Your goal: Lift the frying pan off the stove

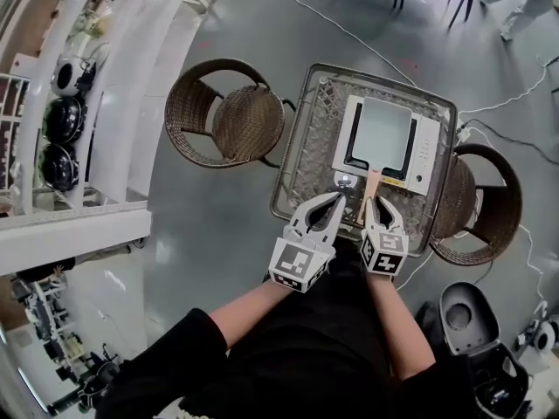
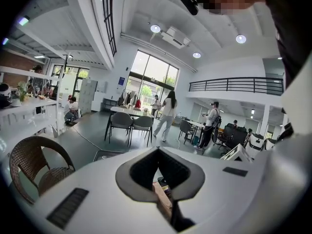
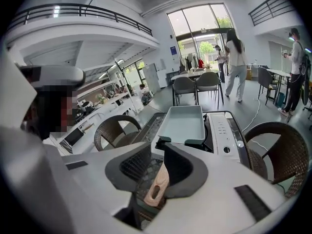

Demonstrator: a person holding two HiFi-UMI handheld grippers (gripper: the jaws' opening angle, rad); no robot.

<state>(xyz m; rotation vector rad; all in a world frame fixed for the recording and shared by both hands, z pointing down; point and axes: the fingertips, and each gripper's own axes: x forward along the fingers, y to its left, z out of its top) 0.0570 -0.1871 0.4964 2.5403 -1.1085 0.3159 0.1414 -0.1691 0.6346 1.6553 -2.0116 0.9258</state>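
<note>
The frying pan (image 1: 382,133), a square pale grey-green one, sits on the stove (image 1: 426,151), over the dark cooking plate to the left of the stove's white control strip. Its wooden handle (image 1: 373,184) sticks out past the stove's near edge, toward the person.

The right gripper (image 1: 374,203) is just in front of the stove with that handle between its fingers. In the right gripper view the fingers (image 3: 187,167) are spread wider than the handle (image 3: 157,186). The wood lies close against the right-hand pad, and a gap shows on the other side, so the fingers are not clenched on it. The pan (image 3: 185,123) and stove (image 3: 224,130) show straight ahead past the fingertips.

The left gripper (image 1: 338,201) is off the stove's near left corner, just beside the handle and left of the right gripper. In the left gripper view its fingers (image 2: 187,177) are also released and hold nothing; a sliver of wood shows through the gap between them.

The stove rests on a woven worktop (image 1: 297,147) with a metal rim. One wicker chair (image 1: 227,112) is to the stove's left, and another (image 1: 489,203) is to its right.
</note>
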